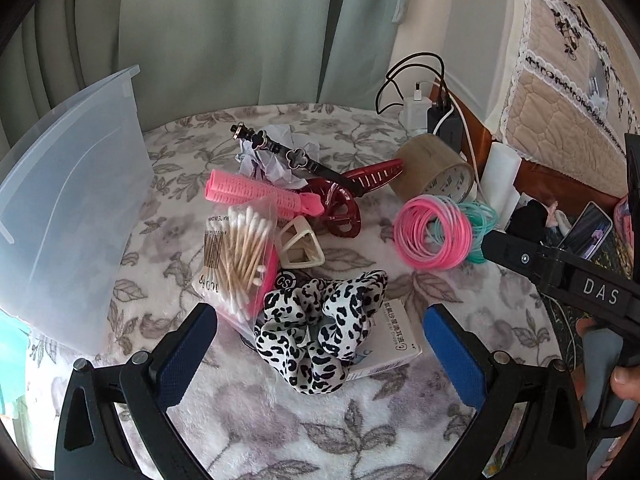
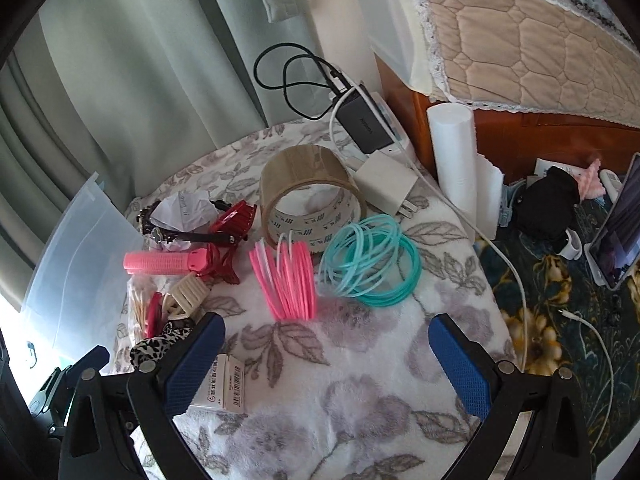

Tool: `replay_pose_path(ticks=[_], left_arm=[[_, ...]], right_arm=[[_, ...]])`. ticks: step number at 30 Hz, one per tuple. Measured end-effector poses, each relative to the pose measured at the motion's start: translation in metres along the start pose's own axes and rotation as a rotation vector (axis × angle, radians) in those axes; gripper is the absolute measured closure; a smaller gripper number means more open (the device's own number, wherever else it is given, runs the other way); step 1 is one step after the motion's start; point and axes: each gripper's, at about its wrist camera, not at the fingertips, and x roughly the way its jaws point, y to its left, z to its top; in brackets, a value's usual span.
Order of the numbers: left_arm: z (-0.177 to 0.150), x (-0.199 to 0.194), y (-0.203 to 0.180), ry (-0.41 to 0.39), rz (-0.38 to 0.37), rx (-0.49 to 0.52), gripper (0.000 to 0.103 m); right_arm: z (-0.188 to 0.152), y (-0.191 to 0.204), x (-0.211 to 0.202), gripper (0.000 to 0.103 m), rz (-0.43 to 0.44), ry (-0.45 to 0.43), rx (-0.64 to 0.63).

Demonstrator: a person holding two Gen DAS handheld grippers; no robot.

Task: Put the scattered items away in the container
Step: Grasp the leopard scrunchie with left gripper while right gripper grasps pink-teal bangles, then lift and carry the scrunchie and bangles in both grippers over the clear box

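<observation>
Many items litter floral blanket (image 1: 440, 300) beside green curtains (image 1: 224, 32).

Surface: floral fleece cover (image 2: 360, 360). On it: clear plastic container (image 1: 68, 208), tape roll (image 2: 312, 188), pink bands (image 2: 290, 284), teal bands (image 2: 372, 264), leopard scrunchie (image 1: 320, 328), white charger (image 2: 384, 188). Pink roller (image 2: 160, 262) beside red claw clip (image 1: 340, 208)

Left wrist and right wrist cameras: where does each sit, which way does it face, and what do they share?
Left wrist: on the left gripper, jaws open, facing the leopard scrunchie; container at left; the right gripper's finger and a hand at the right edge.
Right wrist: on the right gripper, jaws open, facing the pink bands and teal bands; bed beyond.
Shared: bands, tape roll, pink roller, container.
</observation>
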Motion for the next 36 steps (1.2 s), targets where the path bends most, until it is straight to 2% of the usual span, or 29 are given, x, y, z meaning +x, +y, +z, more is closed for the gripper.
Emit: replay_pose_path(ticks=[4, 7, 9, 11, 16, 18, 20, 22, 24, 26, 30, 32, 36], left_arm=[[0.000, 0.008, 0.002, 0.010, 0.030, 0.010, 0.000], [0.000, 0.014, 0.003, 0.019, 0.043, 0.016, 0.001], [0.000, 0.017, 0.004, 0.023, 0.049, 0.013, 0.005], [0.000, 0.018, 0.007, 0.028, 0.046, 0.001, 0.014], [0.001, 0.019, 0.014, 0.036, 0.007, -0.040, 0.023], [0.002, 0.020, 0.014, 0.037, 0.003, -0.043, 0.023], [0.003, 0.019, 0.015, 0.036, -0.001, -0.046, 0.023], [0.003, 0.018, 0.016, 0.034, -0.005, -0.051, 0.025], [0.004, 0.017, 0.017, 0.032, -0.015, -0.058, 0.033], [0.005, 0.016, 0.018, 0.033, -0.033, -0.069, 0.052], [0.005, 0.011, 0.020, 0.028, -0.042, -0.081, 0.069], [0.005, 0.008, 0.021, 0.023, -0.046, -0.086, 0.085], [0.006, -0.001, 0.027, 0.001, -0.067, -0.119, 0.088]], right_arm=[[0.008, 0.008, 0.012, 0.004, -0.011, -0.012, -0.031], [0.014, 0.007, 0.025, 0.014, -0.027, -0.006, -0.021], [0.017, 0.001, 0.035, 0.016, -0.045, 0.008, 0.001], [0.018, -0.003, 0.042, 0.016, -0.045, 0.012, 0.014], [0.018, -0.004, 0.056, 0.020, -0.018, 0.032, 0.023], [0.017, -0.005, 0.061, 0.033, -0.012, 0.044, 0.030], [0.015, -0.007, 0.063, 0.051, -0.018, 0.044, 0.044], [0.014, -0.010, 0.065, 0.056, -0.023, 0.044, 0.059], [0.015, -0.014, 0.061, 0.065, -0.013, 0.023, 0.086], [0.015, -0.019, 0.056, 0.072, -0.006, 0.006, 0.109], [0.015, -0.024, 0.043, 0.078, 0.002, -0.027, 0.151], [0.015, -0.025, 0.035, 0.080, 0.005, -0.043, 0.160], [0.014, -0.026, 0.022, 0.080, 0.019, -0.071, 0.180]])
